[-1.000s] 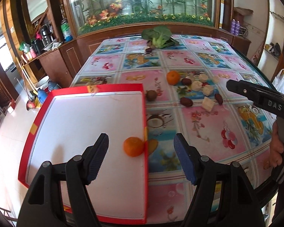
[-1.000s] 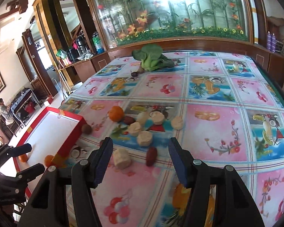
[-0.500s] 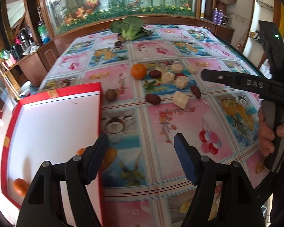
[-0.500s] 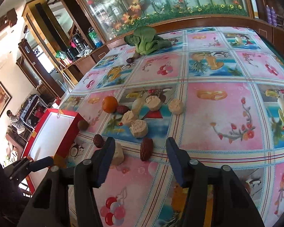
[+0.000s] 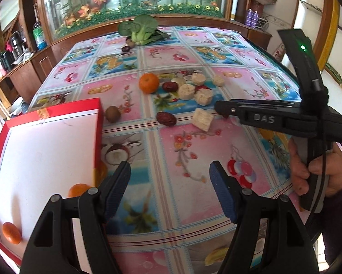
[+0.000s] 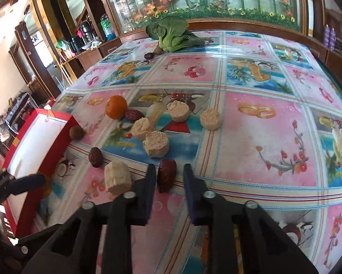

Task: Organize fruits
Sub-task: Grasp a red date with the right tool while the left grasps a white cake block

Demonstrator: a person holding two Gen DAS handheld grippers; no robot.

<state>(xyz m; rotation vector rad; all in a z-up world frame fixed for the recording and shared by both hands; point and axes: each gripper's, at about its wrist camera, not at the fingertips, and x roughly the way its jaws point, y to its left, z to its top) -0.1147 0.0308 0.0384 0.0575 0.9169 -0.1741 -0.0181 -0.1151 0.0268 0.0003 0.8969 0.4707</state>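
Observation:
My right gripper (image 6: pixel 168 171) has come down narrow around a dark red date (image 6: pixel 166 175) lying on the tablecloth, pads at its sides. From the left wrist view the same gripper (image 5: pixel 219 109) reaches in from the right, held by a hand (image 5: pixel 312 171). My left gripper (image 5: pixel 169 171) stands open over bare cloth, nothing between its fingers, just right of the red box (image 5: pixel 45 150). Two oranges (image 5: pixel 11 233) (image 5: pixel 78 189) lie in the box. On the table sit another orange (image 5: pixel 149 82), a kiwi (image 5: pixel 112 113) and two more dates (image 5: pixel 166 118) (image 5: pixel 170 86).
Several pale cut chunks (image 6: pixel 156 143) lie around the dates, one (image 6: pixel 117 178) just left of my right gripper. A leafy green vegetable (image 5: pixel 141 30) lies at the table's far end. Wooden cabinets and a glass display stand behind the table.
The right gripper sank toward the table and its jaws narrowed around the red date. The left gripper swung right, from over the box's white floor to over the tablecloth.

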